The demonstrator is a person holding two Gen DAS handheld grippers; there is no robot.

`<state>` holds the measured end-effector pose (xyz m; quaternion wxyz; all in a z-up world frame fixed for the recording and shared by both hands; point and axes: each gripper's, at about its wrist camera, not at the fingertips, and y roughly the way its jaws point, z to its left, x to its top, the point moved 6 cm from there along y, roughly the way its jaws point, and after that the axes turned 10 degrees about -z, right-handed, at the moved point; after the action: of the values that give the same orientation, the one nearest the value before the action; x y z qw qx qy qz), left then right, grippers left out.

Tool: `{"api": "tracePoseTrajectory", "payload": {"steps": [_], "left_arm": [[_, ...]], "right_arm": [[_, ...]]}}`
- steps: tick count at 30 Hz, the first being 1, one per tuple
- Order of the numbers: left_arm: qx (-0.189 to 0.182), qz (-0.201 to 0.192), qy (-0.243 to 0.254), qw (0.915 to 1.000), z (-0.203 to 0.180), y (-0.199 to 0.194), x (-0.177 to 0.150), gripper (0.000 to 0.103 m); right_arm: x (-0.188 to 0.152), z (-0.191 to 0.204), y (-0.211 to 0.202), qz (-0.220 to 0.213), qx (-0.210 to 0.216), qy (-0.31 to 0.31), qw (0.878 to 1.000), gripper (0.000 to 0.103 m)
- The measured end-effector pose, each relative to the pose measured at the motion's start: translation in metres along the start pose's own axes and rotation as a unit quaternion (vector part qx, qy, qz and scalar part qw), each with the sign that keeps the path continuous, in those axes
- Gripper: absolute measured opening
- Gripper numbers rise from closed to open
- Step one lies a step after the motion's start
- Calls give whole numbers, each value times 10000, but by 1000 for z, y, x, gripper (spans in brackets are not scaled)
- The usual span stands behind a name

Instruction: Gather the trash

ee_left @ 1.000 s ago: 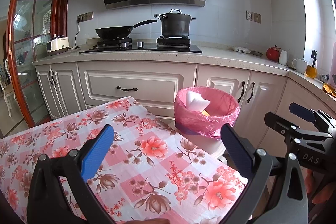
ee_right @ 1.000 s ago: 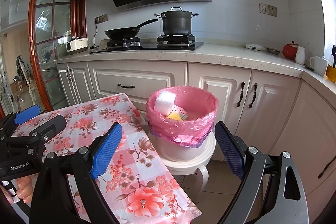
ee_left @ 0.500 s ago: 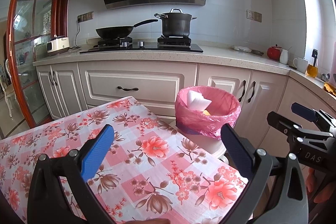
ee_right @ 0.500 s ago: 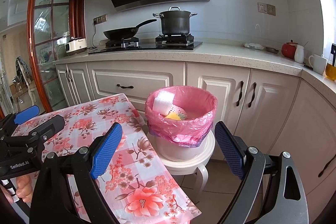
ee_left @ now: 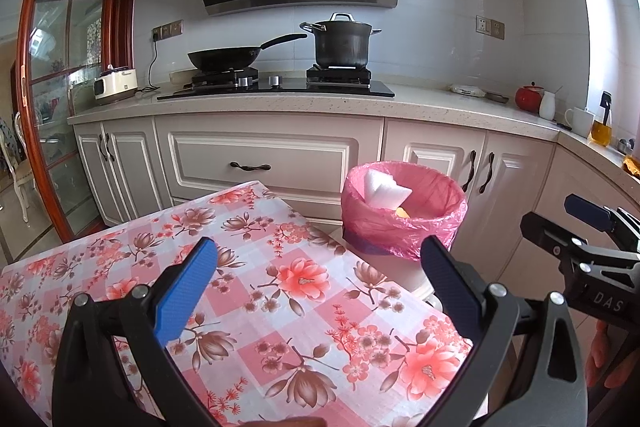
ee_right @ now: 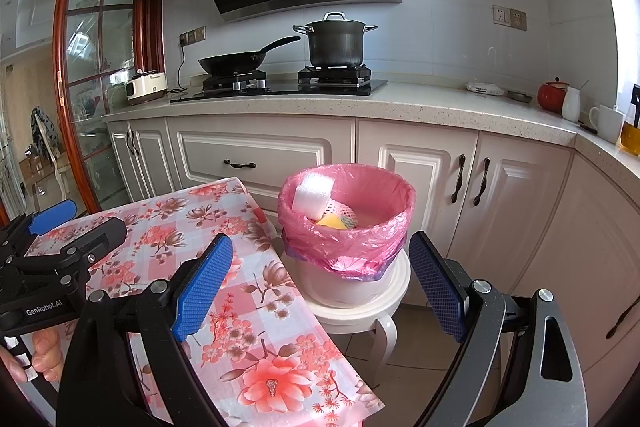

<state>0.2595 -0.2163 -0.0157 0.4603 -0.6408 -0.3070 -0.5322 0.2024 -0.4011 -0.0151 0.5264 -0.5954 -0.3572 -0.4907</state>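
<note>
A trash bin lined with a pink bag stands on a white stool beside the table's far right corner. Inside lie white foam, a pink-white net sleeve and a yellow piece. My left gripper is open and empty above the floral tablecloth. My right gripper is open and empty, hovering over the table's right edge, in front of the bin. Each gripper shows at the edge of the other's view.
White kitchen cabinets and a counter with a hob, a black wok and a pot run behind. A kettle, mug and jars stand at the counter's right end. A glass-fronted wooden door is at left.
Both grippers have stayed open and nearly still; the views have shifted only slightly.
</note>
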Motion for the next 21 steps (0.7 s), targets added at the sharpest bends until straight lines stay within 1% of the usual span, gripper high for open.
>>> {"api": "tracePoseTrajectory", "payload": {"steps": [21], "left_arm": [[-16,5,49,10000,-3,-1,1,98]], "right_arm": [[0,1,-1,-24,18,20,10000,84]]}}
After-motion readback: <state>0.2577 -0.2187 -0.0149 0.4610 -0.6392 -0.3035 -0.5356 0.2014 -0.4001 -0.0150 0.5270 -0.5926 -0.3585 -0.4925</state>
